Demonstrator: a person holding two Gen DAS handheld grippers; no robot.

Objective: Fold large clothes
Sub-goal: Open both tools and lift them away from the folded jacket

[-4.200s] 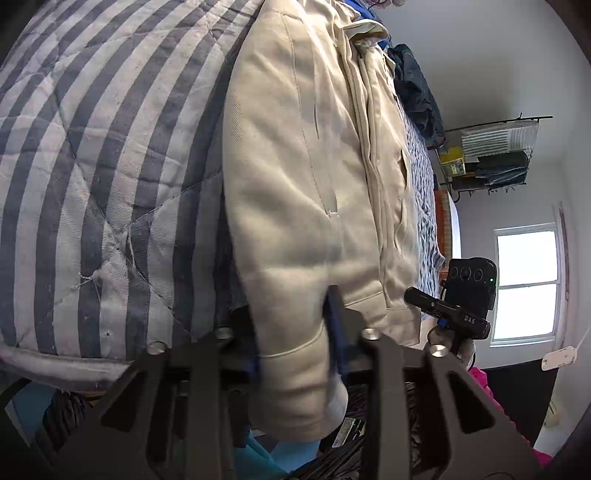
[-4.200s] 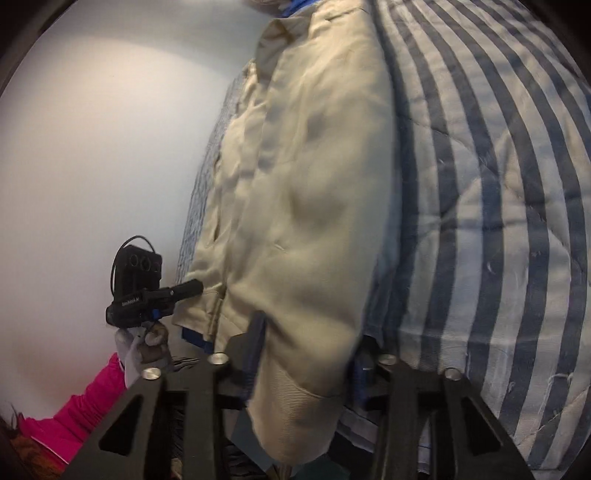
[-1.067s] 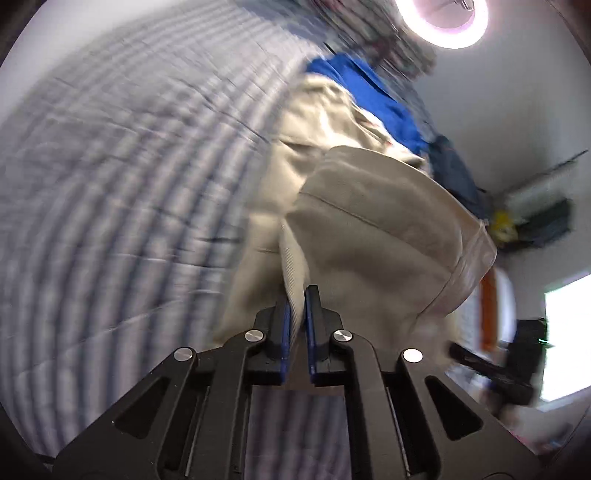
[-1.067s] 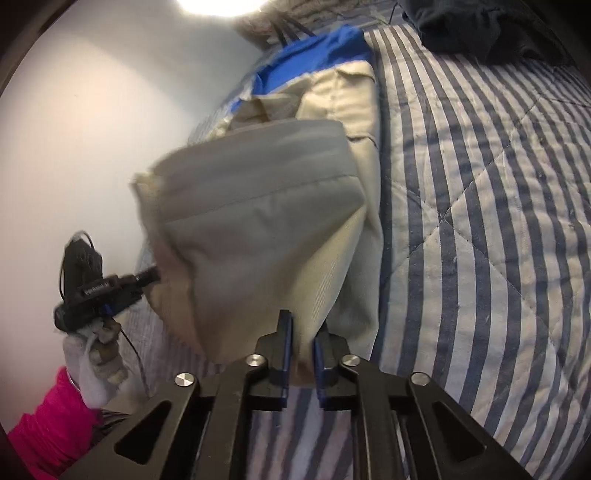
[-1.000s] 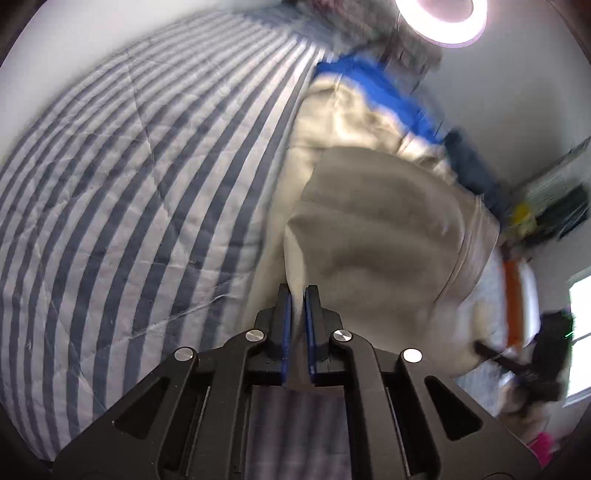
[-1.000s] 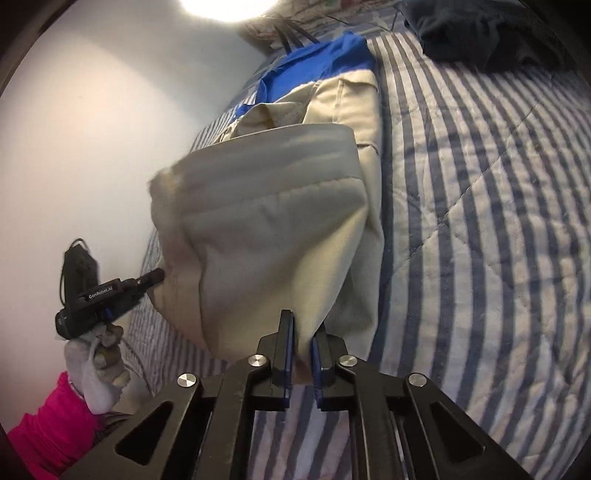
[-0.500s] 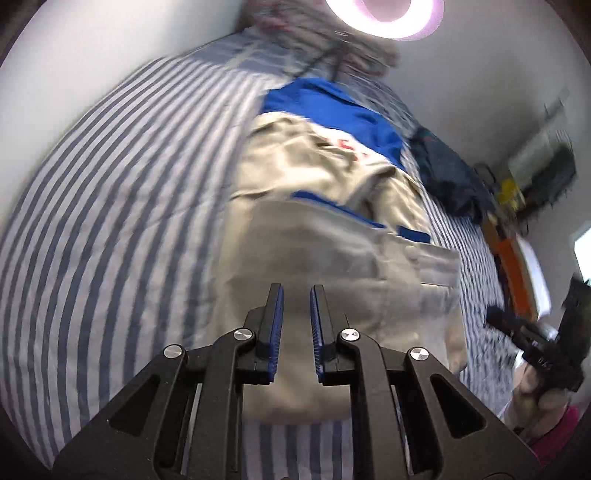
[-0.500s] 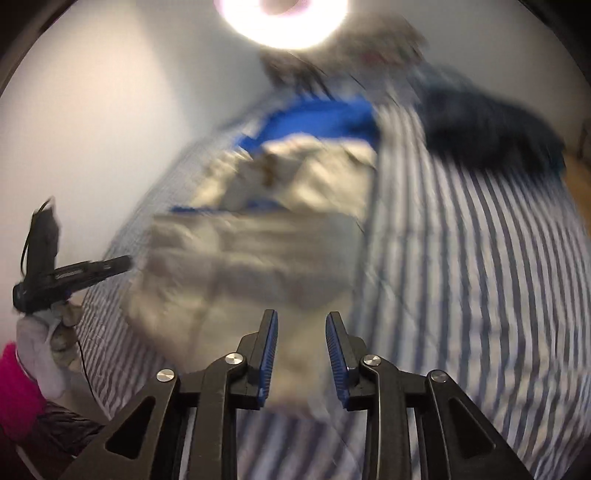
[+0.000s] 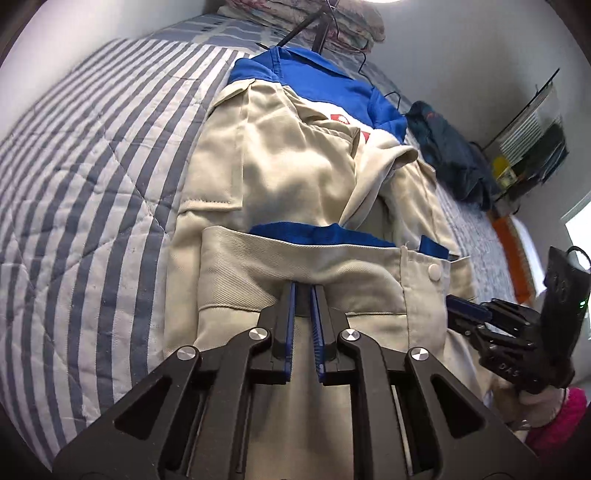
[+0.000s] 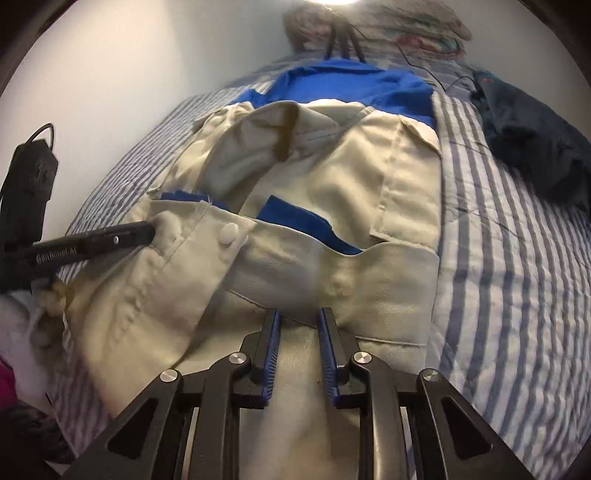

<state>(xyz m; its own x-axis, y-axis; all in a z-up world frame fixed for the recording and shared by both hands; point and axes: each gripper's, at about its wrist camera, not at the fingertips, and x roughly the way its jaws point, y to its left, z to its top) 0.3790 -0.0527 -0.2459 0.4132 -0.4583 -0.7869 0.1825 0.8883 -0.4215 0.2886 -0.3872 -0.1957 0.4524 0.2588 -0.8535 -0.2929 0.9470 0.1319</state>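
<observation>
A beige jacket with a blue collar and yoke [image 9: 288,173] lies on the striped bed, its lower half folded up over the middle, hem with blue lining facing up. It also shows in the right wrist view [image 10: 332,192]. My left gripper [image 9: 303,290] is open with a narrow gap, just above the folded hem, holding nothing. My right gripper [image 10: 298,314] is open wider, over the same folded part, empty. The right gripper also shows in the left wrist view [image 9: 469,314], and the left gripper in the right wrist view [image 10: 147,232], at the hem corner by the snap button.
The blue-and-white striped quilt [image 9: 92,166] covers the bed. A dark navy garment [image 9: 454,162] lies to the right of the jacket; it also shows in the right wrist view [image 10: 535,136]. Folded bedding [image 10: 376,29] and a black stand are at the head. A wire shelf [image 9: 532,147] stands by the wall.
Both grippers carried the jacket's bottom hem up over its body, then opened and let it go. The folded part now lies flat; both grippers have drawn back slightly.
</observation>
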